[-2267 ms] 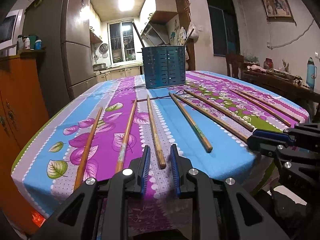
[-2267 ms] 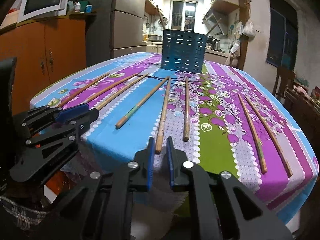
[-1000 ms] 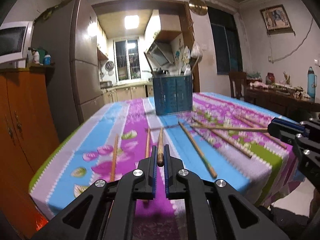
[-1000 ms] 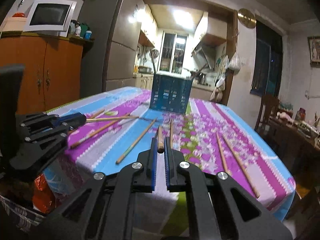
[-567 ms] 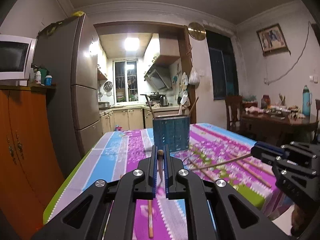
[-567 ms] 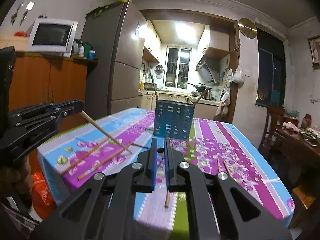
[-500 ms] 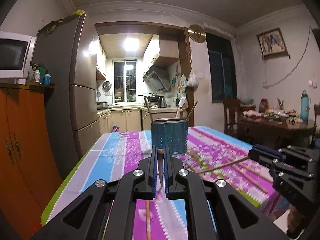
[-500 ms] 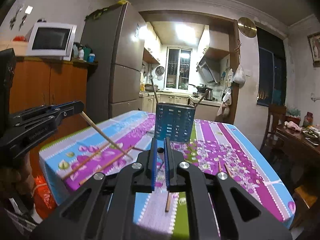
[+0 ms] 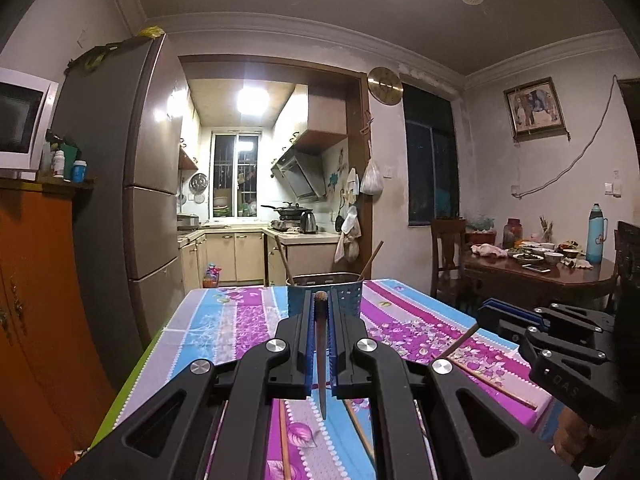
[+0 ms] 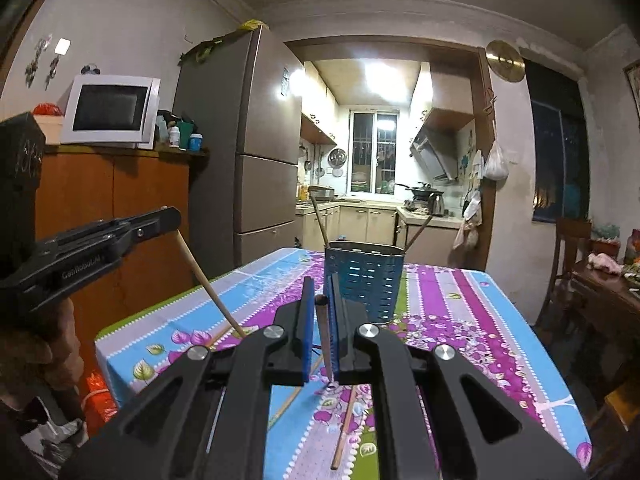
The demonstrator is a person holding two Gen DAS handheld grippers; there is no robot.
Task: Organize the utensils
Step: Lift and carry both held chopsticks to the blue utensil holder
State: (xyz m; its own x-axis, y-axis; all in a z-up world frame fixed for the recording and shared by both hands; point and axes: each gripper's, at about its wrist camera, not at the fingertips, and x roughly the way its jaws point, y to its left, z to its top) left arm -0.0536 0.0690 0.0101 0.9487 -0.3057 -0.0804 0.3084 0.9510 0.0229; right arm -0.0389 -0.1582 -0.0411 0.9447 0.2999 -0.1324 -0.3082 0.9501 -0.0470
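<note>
My left gripper (image 9: 320, 300) is shut on a wooden chopstick (image 9: 321, 360) that hangs steeply down between its blue pads, above the flowered tablecloth (image 9: 224, 328). My right gripper (image 10: 320, 286) is shut on another chopstick (image 10: 325, 336), also pointing down. The blue slotted utensil holder (image 10: 364, 280) stands on the table straight ahead, with two sticks in it; in the left wrist view the holder (image 9: 349, 300) is partly hidden behind the fingers. The right gripper (image 9: 488, 312) shows at the right in the left wrist view, and the left gripper (image 10: 173, 216) at the left in the right wrist view.
Several chopsticks (image 10: 343, 428) (image 9: 492, 384) still lie on the cloth near the front edge. An orange cabinet (image 9: 36, 300) and a tall fridge (image 9: 132, 200) stand to the left. A dark dining table (image 9: 536, 276) with a chair is at the right.
Both grippers closed on a chopstick on the table and rose with it. The sticks now hang down from the jaws, and the holder sits lower in view.
</note>
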